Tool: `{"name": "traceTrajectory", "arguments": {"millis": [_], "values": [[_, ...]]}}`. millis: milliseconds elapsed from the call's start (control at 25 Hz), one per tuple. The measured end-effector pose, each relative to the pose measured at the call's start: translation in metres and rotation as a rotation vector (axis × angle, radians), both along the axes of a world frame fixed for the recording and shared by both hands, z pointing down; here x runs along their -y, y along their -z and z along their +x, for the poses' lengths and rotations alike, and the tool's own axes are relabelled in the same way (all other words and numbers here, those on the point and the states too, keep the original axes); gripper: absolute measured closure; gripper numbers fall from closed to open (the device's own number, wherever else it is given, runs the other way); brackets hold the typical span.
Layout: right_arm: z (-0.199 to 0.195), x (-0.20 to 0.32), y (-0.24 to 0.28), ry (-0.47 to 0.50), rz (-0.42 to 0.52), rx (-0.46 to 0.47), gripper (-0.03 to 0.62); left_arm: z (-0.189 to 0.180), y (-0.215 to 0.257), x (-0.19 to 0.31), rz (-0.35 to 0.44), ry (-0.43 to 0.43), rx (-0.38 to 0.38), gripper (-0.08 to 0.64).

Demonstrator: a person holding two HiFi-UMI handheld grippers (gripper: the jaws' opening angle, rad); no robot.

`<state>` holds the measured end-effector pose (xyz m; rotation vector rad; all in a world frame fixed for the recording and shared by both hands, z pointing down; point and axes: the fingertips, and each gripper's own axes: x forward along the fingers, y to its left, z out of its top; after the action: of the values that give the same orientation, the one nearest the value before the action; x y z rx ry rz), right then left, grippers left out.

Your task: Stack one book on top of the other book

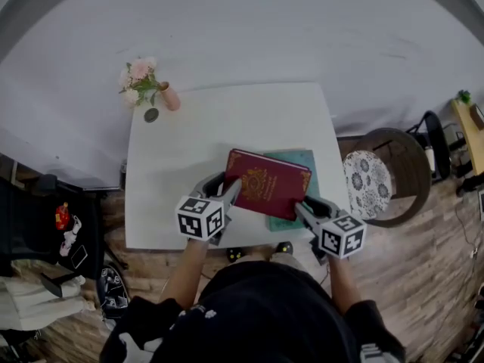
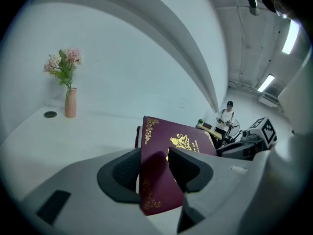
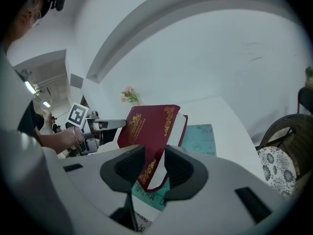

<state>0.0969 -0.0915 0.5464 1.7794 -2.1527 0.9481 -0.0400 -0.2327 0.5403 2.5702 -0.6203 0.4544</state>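
Left hand-held gripper (image 2: 155, 170) and right hand-held gripper (image 3: 155, 166) tight on maroon book (image 1: 268, 182); teal book (image 1: 306, 159) beneath in head view.

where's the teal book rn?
Head view: the teal book lies flat on the white table, toward its right front corner, mostly hidden beneath the red book.

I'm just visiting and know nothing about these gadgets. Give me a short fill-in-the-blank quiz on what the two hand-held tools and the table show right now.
1. The left gripper and the right gripper both have their jaws clamped on the red book, whose cover ornaments are ____ in colour.
2. The teal book lies flat on the white ____.
3. The vase at the far corner holds pink ____.

Missing words: gold; table; flowers.
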Motion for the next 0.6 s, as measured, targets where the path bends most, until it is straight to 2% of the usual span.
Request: {"name": "traceTrajectory", "arguments": {"millis": [400, 600], "values": [[0.020, -0.046, -0.014, -0.073, -0.050, 0.046, 0.472, 0.055, -0.012, -0.016, -0.023, -0.142, 0.037, 0.390], [0.027, -0.063, -0.025, -0.083, -0.077, 0.054, 0.472, 0.080, -0.017, -0.022, 0.002, -0.199, 0.065, 0.391]]}}
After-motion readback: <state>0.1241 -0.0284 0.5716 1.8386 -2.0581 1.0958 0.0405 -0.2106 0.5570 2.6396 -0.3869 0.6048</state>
